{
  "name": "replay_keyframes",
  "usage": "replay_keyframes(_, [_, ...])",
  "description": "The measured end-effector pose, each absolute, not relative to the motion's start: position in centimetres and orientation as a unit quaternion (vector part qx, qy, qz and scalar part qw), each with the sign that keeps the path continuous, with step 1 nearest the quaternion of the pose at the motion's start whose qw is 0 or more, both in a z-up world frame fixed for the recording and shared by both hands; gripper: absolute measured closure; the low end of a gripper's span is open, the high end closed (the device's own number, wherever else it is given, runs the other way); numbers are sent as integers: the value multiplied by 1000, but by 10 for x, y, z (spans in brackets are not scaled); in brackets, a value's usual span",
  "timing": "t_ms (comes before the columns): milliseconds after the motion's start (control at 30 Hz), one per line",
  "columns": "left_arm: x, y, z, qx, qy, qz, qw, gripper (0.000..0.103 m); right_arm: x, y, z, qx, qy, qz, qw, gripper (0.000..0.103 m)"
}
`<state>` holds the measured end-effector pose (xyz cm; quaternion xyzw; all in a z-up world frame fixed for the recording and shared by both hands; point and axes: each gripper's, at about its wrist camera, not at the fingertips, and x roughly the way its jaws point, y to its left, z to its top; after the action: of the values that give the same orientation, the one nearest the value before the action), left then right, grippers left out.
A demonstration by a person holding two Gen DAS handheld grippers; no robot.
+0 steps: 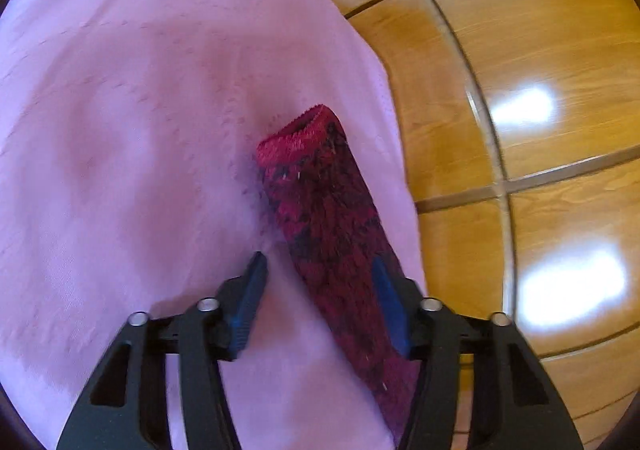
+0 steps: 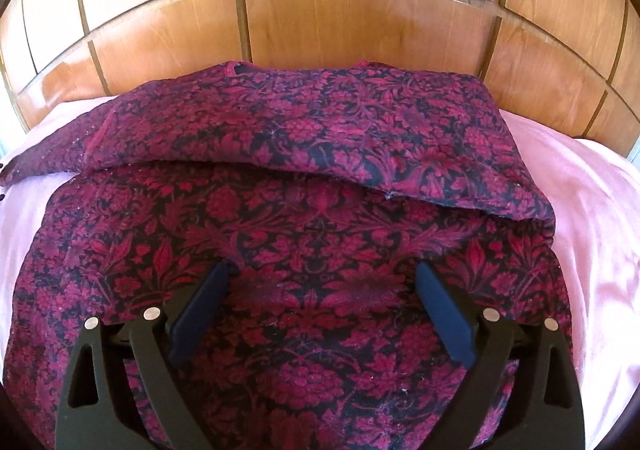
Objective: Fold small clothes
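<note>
- On the left side, a pink sheet (image 1: 140, 130) covers the bed, lightly creased, with its edge running down beside glossy wooden panelling (image 1: 520, 50) that throws back two bright patches of light.
- The left gripper (image 1: 318, 290) hangs over that sheet with its jaws apart; its blue-padded fingers (image 1: 250, 302) stand wide of each other and clasp nothing.
- A sleeve (image 1: 328, 218) of the dark red patterned garment lies between those fingers, running away from the camera to a brighter red ribbed cuff (image 1: 300, 138); the right-hand finger sits against the sleeve's edge, the left-hand one is clear of it on the sheet.
- Further right, the garment (image 2: 300, 210) itself is spread across the pink sheet (image 2: 592, 210), its floral pattern in crimson on black.
- The far part of the garment is turned over onto itself, making a folded flap (image 2: 320, 122) whose edge crosses the cloth from side to side.
- The right gripper (image 2: 322, 278) is poised over the near part of the garment, jaws open wide, nothing pinched between the fingers (image 2: 440, 298).
- Behind it all rises the wooden headboard (image 2: 320, 22) of squared panels.
</note>
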<state>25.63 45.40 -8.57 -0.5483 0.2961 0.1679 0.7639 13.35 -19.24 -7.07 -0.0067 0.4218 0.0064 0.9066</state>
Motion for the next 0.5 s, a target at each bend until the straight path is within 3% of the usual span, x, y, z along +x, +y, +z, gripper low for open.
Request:
replay_keyframes(33, [264, 455, -87, -540, 301, 172, 767, 64, 135, -192, -71, -7, 422, 6, 907, 8])
replay_keyframes(67, [269, 452, -86, -533, 307, 175, 769, 80, 135, -192, -71, -6, 422, 6, 907, 8])
replay_keyframes(167, [280, 447, -81, -508, 316, 184, 780, 92, 133, -189, -71, -8, 421, 3, 907, 7])
replay_keyframes(500, [272, 299, 12, -337, 283, 6, 898, 92, 135, -191, -73, -3, 419, 4, 908, 7])
